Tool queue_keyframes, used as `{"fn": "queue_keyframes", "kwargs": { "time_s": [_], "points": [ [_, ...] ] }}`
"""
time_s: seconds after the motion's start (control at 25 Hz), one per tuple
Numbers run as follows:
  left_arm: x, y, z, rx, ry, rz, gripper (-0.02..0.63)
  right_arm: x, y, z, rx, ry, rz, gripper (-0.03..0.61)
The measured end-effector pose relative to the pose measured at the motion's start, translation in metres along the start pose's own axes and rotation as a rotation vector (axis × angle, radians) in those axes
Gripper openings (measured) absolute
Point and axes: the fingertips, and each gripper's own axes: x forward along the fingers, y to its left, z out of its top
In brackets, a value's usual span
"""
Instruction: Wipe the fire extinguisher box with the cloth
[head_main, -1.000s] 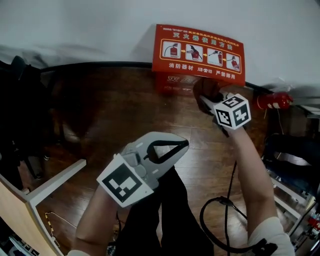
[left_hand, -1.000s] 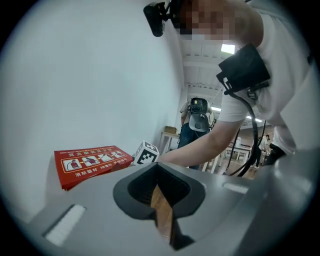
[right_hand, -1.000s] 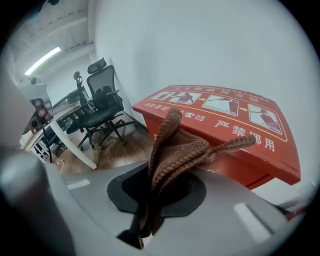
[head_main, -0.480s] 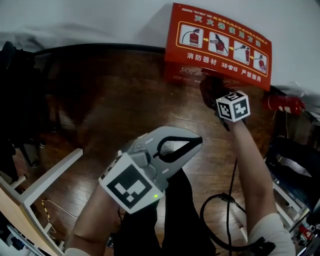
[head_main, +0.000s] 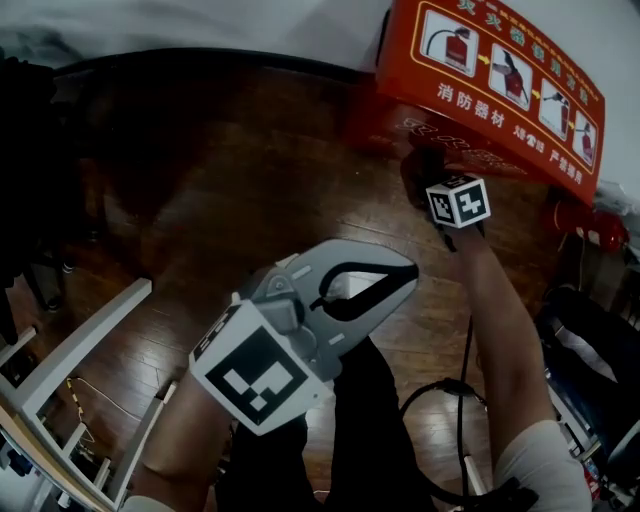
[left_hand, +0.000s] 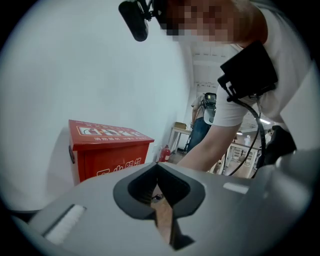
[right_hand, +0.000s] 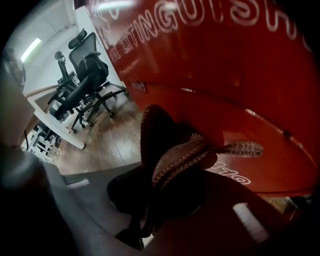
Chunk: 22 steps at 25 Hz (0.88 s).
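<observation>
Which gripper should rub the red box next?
The right gripper: it holds the cloth right by the fire extinguisher box. The left gripper is empty and farther back.

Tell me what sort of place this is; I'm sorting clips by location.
Likely an office: wood floor, a red fire extinguisher box against a white wall, office chairs beside a desk.

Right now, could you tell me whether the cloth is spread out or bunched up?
Bunched up: the cloth sticks out in thick folds from the right hand-held gripper.
</observation>
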Motion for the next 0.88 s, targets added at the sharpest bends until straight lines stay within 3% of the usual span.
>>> {"fn": "queue_keyframes", "kwargs": {
  "time_s": [0.24, 0.64, 0.88],
  "points": [
    [-0.014, 0.002, 0.002, -0.031, -0.003, 0.026, 0.000, -0.022, 0.025, 0.008, 0.002, -0.010, 0.004, 0.052],
    [-0.055, -0.023, 0.068, -0.023, -0.058, 0.078, 0.001, -0.160, 0.128, 0.107, -0.083, -0.220, 0.057, 0.052],
    [-0.068, -0.019, 0.073, -0.024, -0.062, 0.105, 0.001, -0.154, 0.125, 0.143, -0.041, -0.270, 0.039, 0.052]
  ]
}}
